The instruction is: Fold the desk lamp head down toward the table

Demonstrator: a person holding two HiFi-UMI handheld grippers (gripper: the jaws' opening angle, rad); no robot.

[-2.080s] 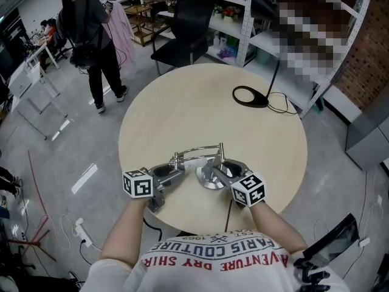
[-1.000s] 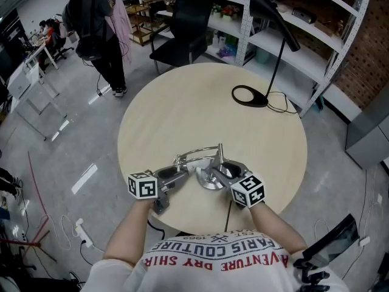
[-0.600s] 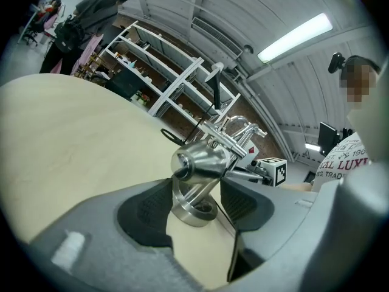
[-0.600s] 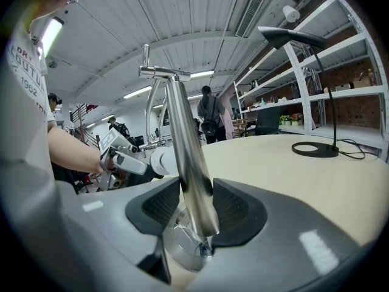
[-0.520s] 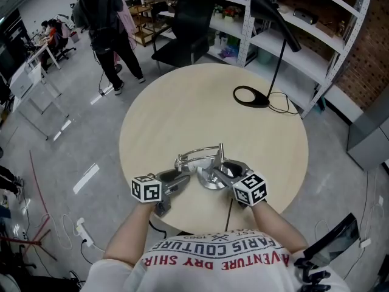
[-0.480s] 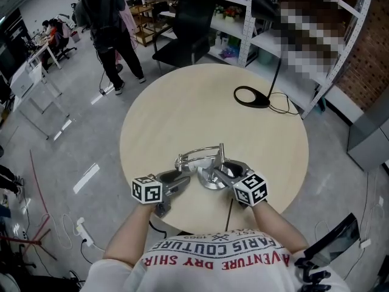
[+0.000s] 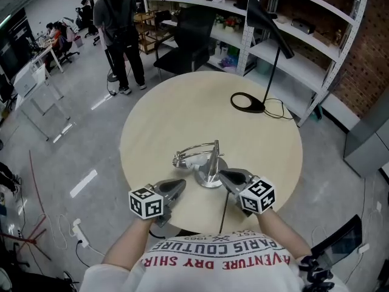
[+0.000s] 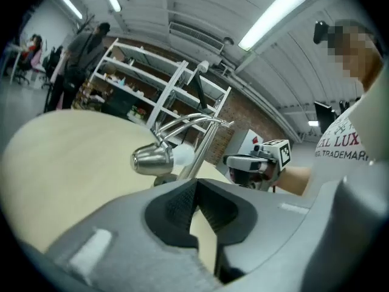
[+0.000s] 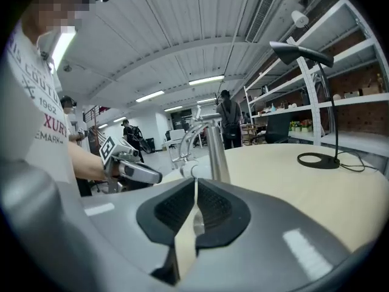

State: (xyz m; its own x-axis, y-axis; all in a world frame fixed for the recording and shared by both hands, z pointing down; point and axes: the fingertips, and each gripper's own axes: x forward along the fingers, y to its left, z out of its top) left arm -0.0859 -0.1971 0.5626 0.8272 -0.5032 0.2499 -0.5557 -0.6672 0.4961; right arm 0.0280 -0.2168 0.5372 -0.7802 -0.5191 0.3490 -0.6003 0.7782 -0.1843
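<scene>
head view, desk lamp [image 7: 211, 168]: standing at the table's [image 7: 176, 102] 6 o'clock; lamp head [image 7: 181, 159] hanging low at 9 o'clock of the post [image 7: 214, 156], looking folded.
head view, grippers: left gripper [image 7: 180, 183] and right gripper [image 7: 222, 174] flanking the base [image 7: 206, 180], touching nothing.
left gripper view, jaws: just been closing, clenching on air.
right gripper view, jaws: likewise closing, pinched empty.
handling: chrome, probably slick, stiff-hinged, bottom-heavy; gripping near the head, bracing the base.
room: pale bare tabletop; black lamp [image 7: 248, 102] at 1 o'clock; shelving [image 7: 304, 35] behind; person [image 7: 124, 35] standing at 11.
</scene>
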